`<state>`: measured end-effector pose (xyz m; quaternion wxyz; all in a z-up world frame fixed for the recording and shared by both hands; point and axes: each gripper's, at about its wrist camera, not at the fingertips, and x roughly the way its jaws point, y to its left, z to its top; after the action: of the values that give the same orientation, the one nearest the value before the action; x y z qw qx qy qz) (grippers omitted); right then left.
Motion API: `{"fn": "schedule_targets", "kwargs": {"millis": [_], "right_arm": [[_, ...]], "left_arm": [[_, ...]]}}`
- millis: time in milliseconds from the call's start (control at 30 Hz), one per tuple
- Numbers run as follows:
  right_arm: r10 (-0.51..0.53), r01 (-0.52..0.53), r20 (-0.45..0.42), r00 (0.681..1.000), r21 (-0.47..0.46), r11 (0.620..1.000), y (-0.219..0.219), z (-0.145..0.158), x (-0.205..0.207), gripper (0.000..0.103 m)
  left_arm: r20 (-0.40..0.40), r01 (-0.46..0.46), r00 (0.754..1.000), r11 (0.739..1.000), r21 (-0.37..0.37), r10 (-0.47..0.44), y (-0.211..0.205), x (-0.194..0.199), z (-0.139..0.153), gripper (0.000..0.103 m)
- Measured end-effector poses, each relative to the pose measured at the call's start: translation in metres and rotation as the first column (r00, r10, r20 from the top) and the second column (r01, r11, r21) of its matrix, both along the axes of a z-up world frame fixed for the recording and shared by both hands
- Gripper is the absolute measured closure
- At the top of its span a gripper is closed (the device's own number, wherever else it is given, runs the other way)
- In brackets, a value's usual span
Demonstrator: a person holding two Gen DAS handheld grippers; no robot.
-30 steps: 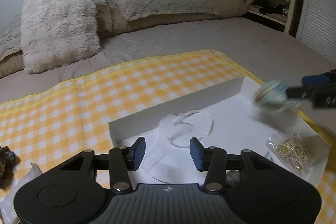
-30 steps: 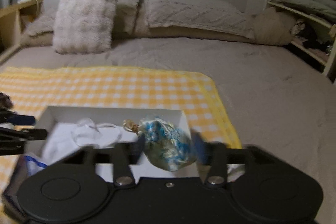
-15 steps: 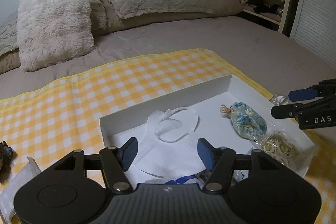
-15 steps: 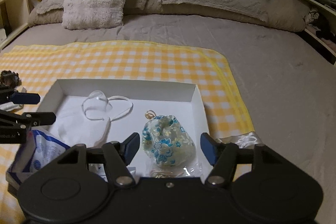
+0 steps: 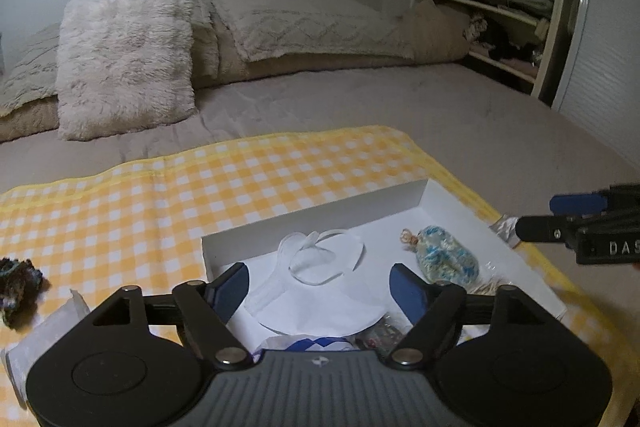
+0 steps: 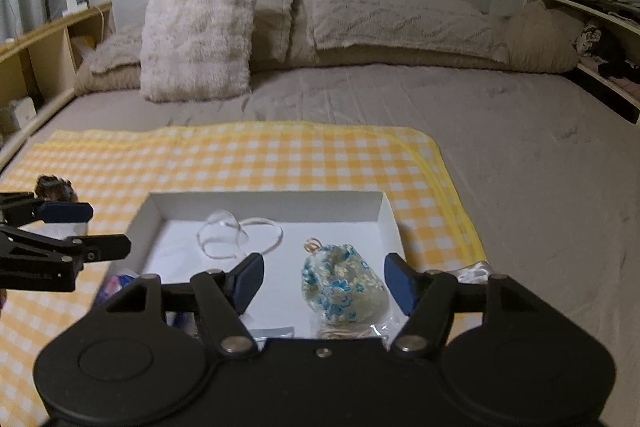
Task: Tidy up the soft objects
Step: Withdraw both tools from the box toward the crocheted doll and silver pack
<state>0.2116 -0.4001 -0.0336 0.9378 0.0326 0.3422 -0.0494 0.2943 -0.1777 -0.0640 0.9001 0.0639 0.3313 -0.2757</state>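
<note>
Pouch (image 6: 345, 281), floral, lies lower centre in our white box (image 6: 264, 201). Our left gripper (image 5: 320, 283) and right gripper (image 6: 324, 281) both gape, holding nothing.

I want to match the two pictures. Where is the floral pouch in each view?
Left wrist: the floral pouch lies right of centre, in the white box, beyond the right fingertip.
Right wrist: the pouch lies low at centre, between the open fingers.
Shared landmark: the white mask lies left of the pouch in both.
</note>
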Motion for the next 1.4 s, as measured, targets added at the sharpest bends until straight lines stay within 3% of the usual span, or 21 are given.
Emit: {"fn": "schedule_targets", "kwargs": {"millis": [233, 333, 433, 567, 1067, 1400], "right_arm": [[0.001, -0.001, 0.024, 1.0, 0.018, 1.0, 0.007, 0.008, -0.02, 0.021], [-0.006, 0.005, 0.026, 1.0, 0.015, 1.0, 0.009, 0.007, -0.028, 0.016], [-0.02, 0.019, 0.032, 0.999, 0.016, 1.0, 0.009, 0.007, -0.035, 0.006], [-0.03, 0.03, 0.044, 0.999, 0.02, 0.999, 0.009, 0.006, -0.043, 0.0], [-0.017, 0.017, 0.074, 0.997, -0.003, 1.0, 0.023, 0.008, -0.046, 0.0], [0.019, -0.018, 0.075, 0.997, -0.006, 1.0, 0.047, 0.008, -0.029, 0.0]], "left_arm": [[-0.005, -0.046, 0.999, 0.998, -0.047, 0.046, 0.007, -0.016, 0.014, 0.012], [0.003, -0.058, 0.998, 0.997, -0.05, 0.058, 0.011, -0.025, 0.019, 0.001], [0.005, -0.078, 0.997, 0.995, -0.054, 0.079, 0.015, -0.031, 0.02, 0.0], [0.0, -0.074, 0.997, 0.996, -0.041, 0.074, 0.018, -0.037, 0.02, 0.0], [0.032, -0.136, 0.99, 0.99, -0.035, 0.137, 0.036, -0.05, 0.024, 0.0], [0.059, -0.232, 0.971, 0.973, -0.016, 0.232, 0.078, -0.043, 0.027, 0.0]]}}
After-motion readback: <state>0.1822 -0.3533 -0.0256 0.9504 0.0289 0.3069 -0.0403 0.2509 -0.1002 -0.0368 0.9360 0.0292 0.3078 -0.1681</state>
